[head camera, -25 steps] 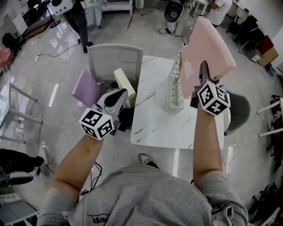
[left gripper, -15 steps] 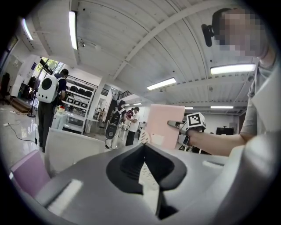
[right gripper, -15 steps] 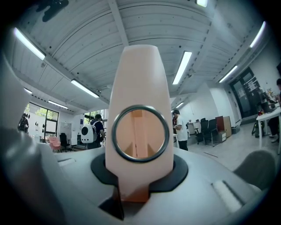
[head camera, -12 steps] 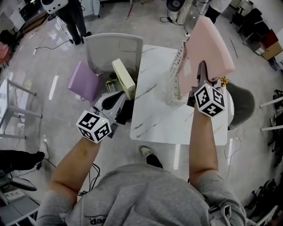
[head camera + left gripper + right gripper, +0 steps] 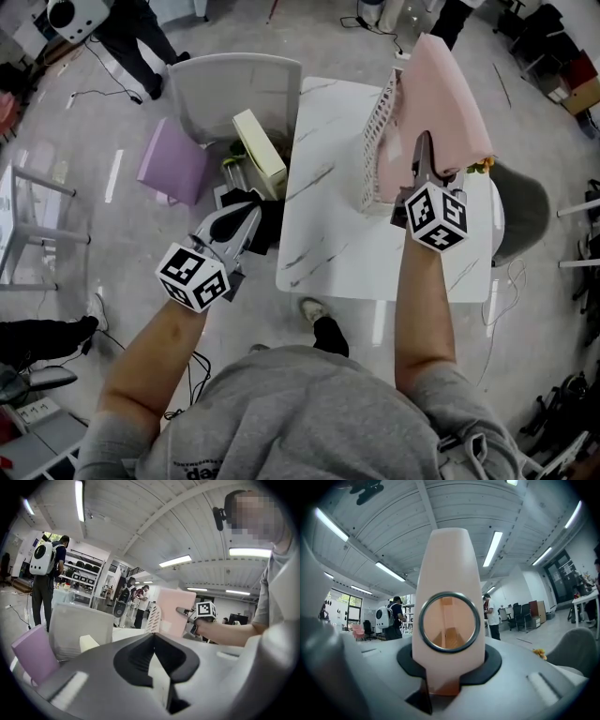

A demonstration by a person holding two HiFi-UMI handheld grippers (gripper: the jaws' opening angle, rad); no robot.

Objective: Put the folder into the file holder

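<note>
Nearly home: pink folder poised at the file holder

Clamped upright in the right tool (image 5: 423, 155), pinched at the spine right beside the metal-ringed finger hole (image 5: 449, 629): a pink board folder (image 5: 441, 89), lower part down alongside the white mesh file holder (image 5: 373, 141) at the far side of the white marbled desk (image 5: 356, 253). Cannot tell whether already inside a slot. Probably stiff and light, apparently empty, so no sag to expect. Smooth cover, though, so liable to swivel about a single pinch. Best held at the spine, as now, low enough to steer the bottom edge between the wires. Left tool (image 5: 247, 216) off the desk's left edge, closed on nothing, free to steady the light holder against tipping.
</note>
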